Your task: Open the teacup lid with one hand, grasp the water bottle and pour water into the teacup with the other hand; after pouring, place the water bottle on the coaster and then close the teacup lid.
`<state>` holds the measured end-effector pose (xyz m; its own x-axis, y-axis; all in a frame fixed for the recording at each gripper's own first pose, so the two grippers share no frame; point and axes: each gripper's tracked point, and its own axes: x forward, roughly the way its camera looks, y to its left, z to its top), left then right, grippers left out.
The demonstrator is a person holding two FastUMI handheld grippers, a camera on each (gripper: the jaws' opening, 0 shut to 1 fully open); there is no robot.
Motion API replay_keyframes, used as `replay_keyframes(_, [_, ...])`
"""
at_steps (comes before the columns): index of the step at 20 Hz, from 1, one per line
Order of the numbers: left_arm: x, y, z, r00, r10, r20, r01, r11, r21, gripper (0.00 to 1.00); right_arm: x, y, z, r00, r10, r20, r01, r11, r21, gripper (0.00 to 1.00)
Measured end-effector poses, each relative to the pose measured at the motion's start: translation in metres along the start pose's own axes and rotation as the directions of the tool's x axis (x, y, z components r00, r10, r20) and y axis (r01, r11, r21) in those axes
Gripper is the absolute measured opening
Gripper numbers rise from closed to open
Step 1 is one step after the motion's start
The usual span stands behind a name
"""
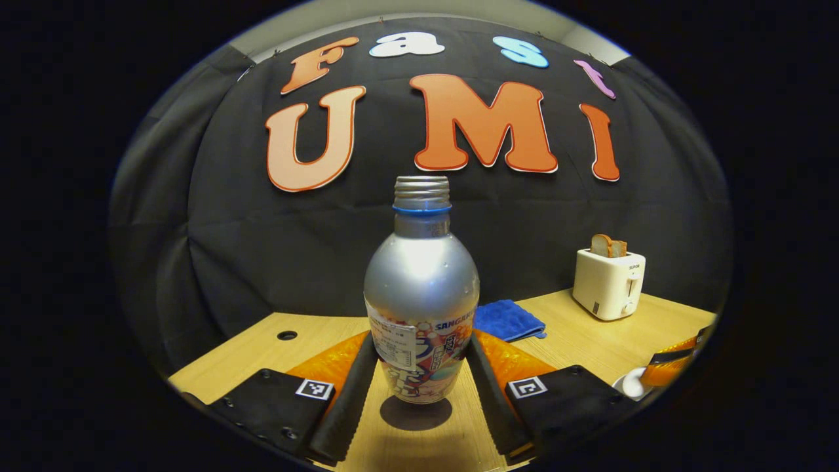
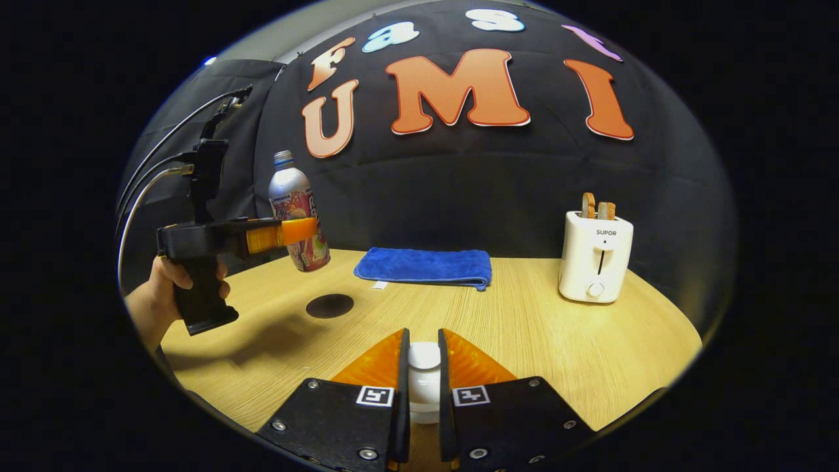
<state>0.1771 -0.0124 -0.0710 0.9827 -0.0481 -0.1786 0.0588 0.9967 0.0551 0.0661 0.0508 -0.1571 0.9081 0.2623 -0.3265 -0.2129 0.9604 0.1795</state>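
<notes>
Silver water bottle (image 1: 421, 295) gripped upright above the table by left hand-held gripper (image 1: 419, 387), right hand-held gripper (image 2: 424, 377) clamping white teacup lid (image 2: 425, 377)

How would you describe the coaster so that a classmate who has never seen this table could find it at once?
Start at the wooden table and find the blue cloth folded near the back wall. Nearer than the cloth's left end lies the coaster, flat on the wood. It is a small dark round disc, the only flat circular thing there, unlike the tall white toaster far right.

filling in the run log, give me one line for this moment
left gripper: shut on silver water bottle, lifted off wooden table | right gripper: shut on white teacup lid knob | round dark coaster: bare
</notes>
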Motion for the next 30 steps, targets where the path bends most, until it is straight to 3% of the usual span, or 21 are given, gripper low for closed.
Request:
replay_keyframes(10, [0.018, 0.002, -0.036, 0.995, -0.030, -0.094, 0.019, 0.993, -0.113, 0.80, 0.006, 0.003, -0.013, 1.000, 0.007, -0.002, -0.007, 1.000, 0.009, 0.19])
replay_keyframes(14, [0.025, 0.002, -0.053, 0.987, -0.065, -0.146, 0.040, 0.986, -0.164, 0.82, 0.005, 0.007, -0.011, 1.000, 0.018, 0.006, -0.018, 1.000, 0.005, 0.29])
replay_keyframes(16, [0.029, 0.006, -0.063, 0.983, -0.066, -0.172, 0.036, 0.984, -0.174, 0.81, 0.003, 0.008, -0.004, 0.999, 0.020, 0.029, -0.021, 1.000, 0.004, 0.40])
replay_keyframes(17, [0.033, 0.004, -0.068, 0.981, -0.068, -0.184, 0.035, 0.984, -0.175, 0.81, 0.000, 0.008, 0.000, 0.999, 0.018, 0.041, -0.018, 1.000, 0.004, 0.47])
replay_keyframes(23, [0.042, 0.010, -0.092, 0.964, -0.046, -0.260, 0.010, 0.990, -0.137, 0.82, -0.013, 0.000, 0.019, 0.996, 0.004, 0.090, -0.005, 1.000, 0.004, 0.67])
replay_keyframes(30, [0.045, 0.011, -0.103, 0.951, -0.056, -0.303, 0.022, 0.993, -0.116, 0.87, -0.025, -0.012, 0.023, 0.995, -0.030, 0.096, 0.031, 1.000, -0.002, 0.70])
